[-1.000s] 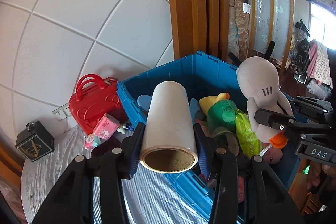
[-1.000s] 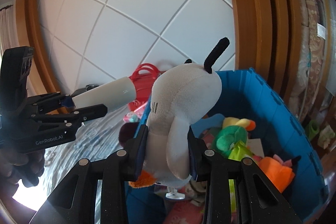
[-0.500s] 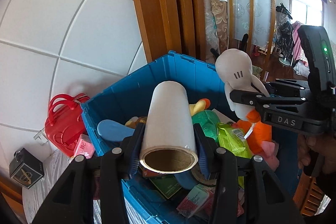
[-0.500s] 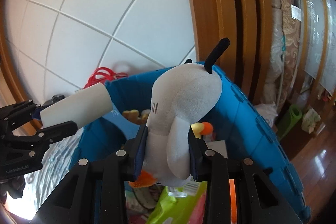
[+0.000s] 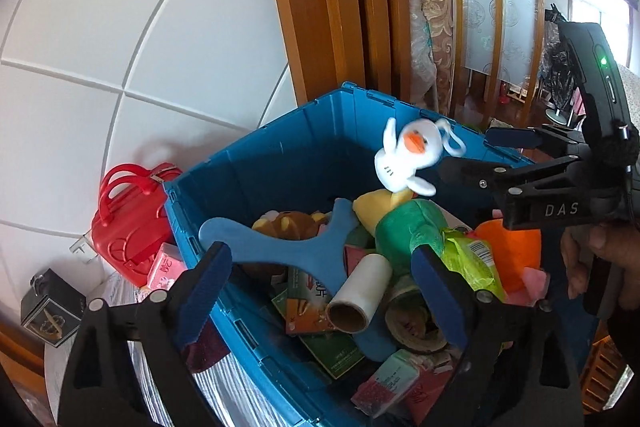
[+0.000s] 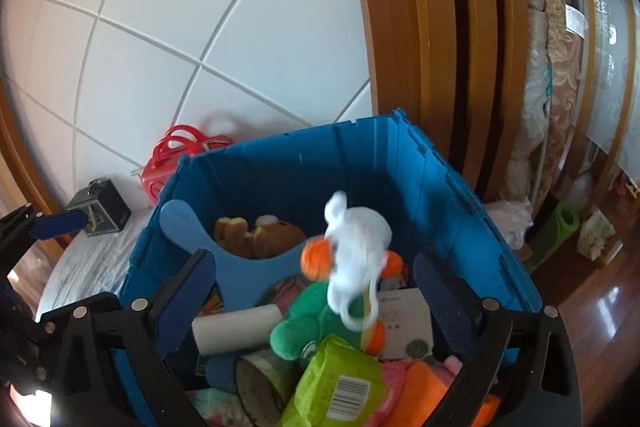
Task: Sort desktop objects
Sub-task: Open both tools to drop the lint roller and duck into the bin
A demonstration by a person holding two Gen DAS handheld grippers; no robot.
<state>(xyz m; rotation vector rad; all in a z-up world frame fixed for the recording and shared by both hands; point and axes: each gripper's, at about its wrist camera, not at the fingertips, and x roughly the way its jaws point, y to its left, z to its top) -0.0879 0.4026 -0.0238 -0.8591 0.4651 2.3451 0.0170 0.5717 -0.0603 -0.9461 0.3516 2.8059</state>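
Observation:
A blue crate (image 5: 280,151) (image 6: 452,187) holds several toys and packets. My left gripper (image 5: 320,291) is open and empty above its near side. The white paper roll (image 5: 360,295) lies inside the crate on the pile, also in the right wrist view (image 6: 236,331). My right gripper (image 6: 316,299) is open and empty above the crate; it shows in the left wrist view (image 5: 472,155). The white plush duck (image 5: 412,155) (image 6: 356,263) is blurred in mid-air over the crate, free of both grippers.
In the crate lie a blue boomerang-shaped piece (image 5: 288,247), a green plush (image 5: 408,231), a lime packet (image 6: 340,383) and an orange item (image 5: 512,251). A red toy case (image 5: 128,223) and a black box (image 5: 50,307) stand on the table left of the crate.
Both grippers opened. The paper roll dropped from my left gripper into the crate. The plush duck left my right gripper and is falling over the crate.

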